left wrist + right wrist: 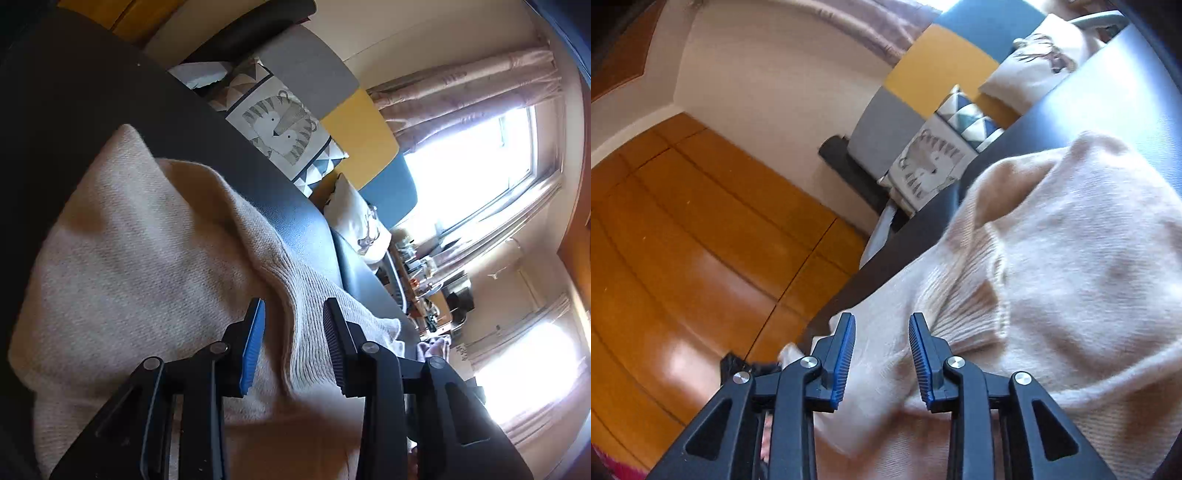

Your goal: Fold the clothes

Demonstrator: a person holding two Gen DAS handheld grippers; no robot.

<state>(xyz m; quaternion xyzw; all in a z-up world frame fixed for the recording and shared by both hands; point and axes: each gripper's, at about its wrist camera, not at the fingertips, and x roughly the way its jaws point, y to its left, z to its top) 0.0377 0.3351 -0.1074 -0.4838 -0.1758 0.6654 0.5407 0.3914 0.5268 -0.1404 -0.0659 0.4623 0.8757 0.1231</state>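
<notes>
Sweater (140, 258) is bunched on the dark desk (92, 92); both the left gripper (293, 343) and right gripper (882, 354) gape, pinching nothing; closing now might snag just the ribbed hem, dragging the fold apart.

So it's a cream-beige knit sweater (140, 251) (1071, 258), fine knit with ribbed bands, lying bunched on a dark, leathery-looking surface (92, 92) (1108, 103). It's partly folded over itself, with soft rounded humps and a deep crease running through the middle. One ribbed edge (310, 325) (960, 306) curves across the top layer. Part of it reaches the surface's edge in the right wrist view.
</notes>
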